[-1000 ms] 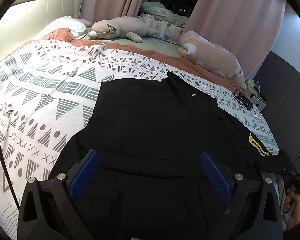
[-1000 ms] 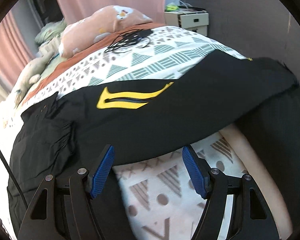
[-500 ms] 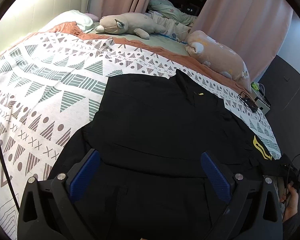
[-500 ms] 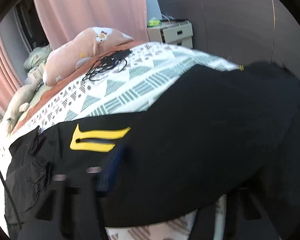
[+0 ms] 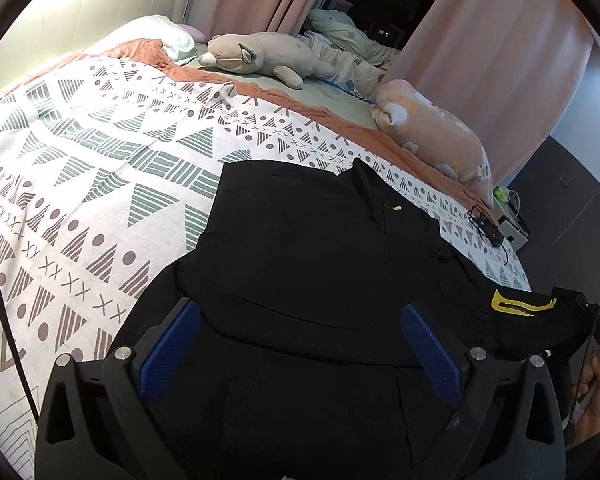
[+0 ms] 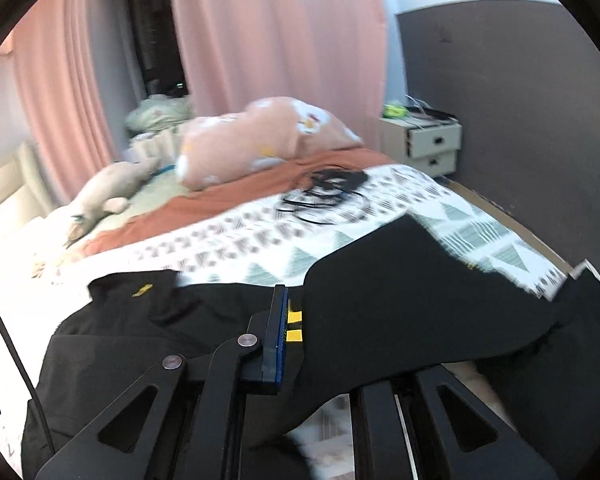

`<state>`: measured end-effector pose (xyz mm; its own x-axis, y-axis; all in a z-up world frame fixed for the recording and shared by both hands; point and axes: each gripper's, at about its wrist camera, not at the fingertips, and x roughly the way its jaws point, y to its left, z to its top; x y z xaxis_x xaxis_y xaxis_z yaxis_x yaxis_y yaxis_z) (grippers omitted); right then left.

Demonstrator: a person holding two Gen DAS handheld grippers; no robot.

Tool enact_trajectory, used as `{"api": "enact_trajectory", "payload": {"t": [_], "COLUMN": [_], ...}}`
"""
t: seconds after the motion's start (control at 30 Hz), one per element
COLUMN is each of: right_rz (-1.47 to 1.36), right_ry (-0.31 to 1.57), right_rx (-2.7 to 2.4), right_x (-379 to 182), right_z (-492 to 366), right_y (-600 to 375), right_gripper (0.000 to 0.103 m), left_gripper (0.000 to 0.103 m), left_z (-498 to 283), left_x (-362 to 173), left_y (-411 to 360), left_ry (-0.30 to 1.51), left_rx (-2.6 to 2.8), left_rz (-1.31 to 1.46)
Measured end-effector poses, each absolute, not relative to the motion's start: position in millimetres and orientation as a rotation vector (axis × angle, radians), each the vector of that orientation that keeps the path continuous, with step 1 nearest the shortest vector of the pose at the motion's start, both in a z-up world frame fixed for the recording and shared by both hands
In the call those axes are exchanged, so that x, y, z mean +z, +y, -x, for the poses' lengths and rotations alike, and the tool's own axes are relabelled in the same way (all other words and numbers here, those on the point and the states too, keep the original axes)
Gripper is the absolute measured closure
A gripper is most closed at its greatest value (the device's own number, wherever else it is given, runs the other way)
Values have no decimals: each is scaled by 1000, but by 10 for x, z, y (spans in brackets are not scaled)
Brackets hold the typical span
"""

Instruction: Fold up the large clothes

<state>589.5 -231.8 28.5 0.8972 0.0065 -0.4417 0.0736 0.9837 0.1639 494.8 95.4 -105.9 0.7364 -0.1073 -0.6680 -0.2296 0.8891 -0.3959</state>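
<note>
Two hand-held grippers are ours to reckon with, and the sleeve sits in only one of them. Our right hand-held gripper (image 6: 290,336) is pinching the sleeve with the yellow emblem (image 5: 524,306) of the large black jacket (image 5: 320,256), its blue pads pressed together on the cloth. Our left hand-held gripper (image 5: 300,344) hangs spread wide over the jacket's hem, holding nothing. The jacket lies flat on the bed's white quilt with grey and brown triangles (image 5: 100,184), its long axis running from the hem at six o'clock up to the collar near one o'clock in the left wrist view. The held sleeve sticks out toward three o'clock. We judge the fold must carry it across toward nine o'clock, and the right hand-held gripper is the nearer one.
</note>
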Motion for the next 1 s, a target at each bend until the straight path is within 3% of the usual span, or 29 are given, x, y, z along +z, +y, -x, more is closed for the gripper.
{"api": "enact_trajectory", "payload": {"t": [0.43, 0.7, 0.83, 0.9, 0.93, 0.97, 1.0], "right_rz": [-132, -163, -273, -331, -350, -359, -359], "right_ry": [509, 642, 811, 855, 868, 876, 884], "right_rx": [175, 285, 275, 278, 284, 291, 296], "right_x": [177, -420, -845, -974, -1013, -1027, -1034], "right_z": [-5825, -6132, -6361, -6383, -6367, -6360, -6340], "right_y": [-1428, -1032, -1151, -1284, -1326, -1357, -1419], "right_gripper": [97, 96, 92, 73, 40, 13, 12], "left_gripper": [0, 0, 0, 0, 0, 0, 0], "left_z": [-4870, -4843, -4827, -4828, -4827, -4830, -4833], "left_x": [-1005, -1007, -1009, -1012, -1014, -1012, -1008], "left_y": [1191, 1289, 1336, 1335, 1328, 1318, 1303], "left_ry": [715, 706, 703, 705, 706, 708, 708], "left_rx": [52, 53, 57, 53, 52, 50, 47], "left_rz": [573, 605, 617, 619, 616, 612, 607]}}
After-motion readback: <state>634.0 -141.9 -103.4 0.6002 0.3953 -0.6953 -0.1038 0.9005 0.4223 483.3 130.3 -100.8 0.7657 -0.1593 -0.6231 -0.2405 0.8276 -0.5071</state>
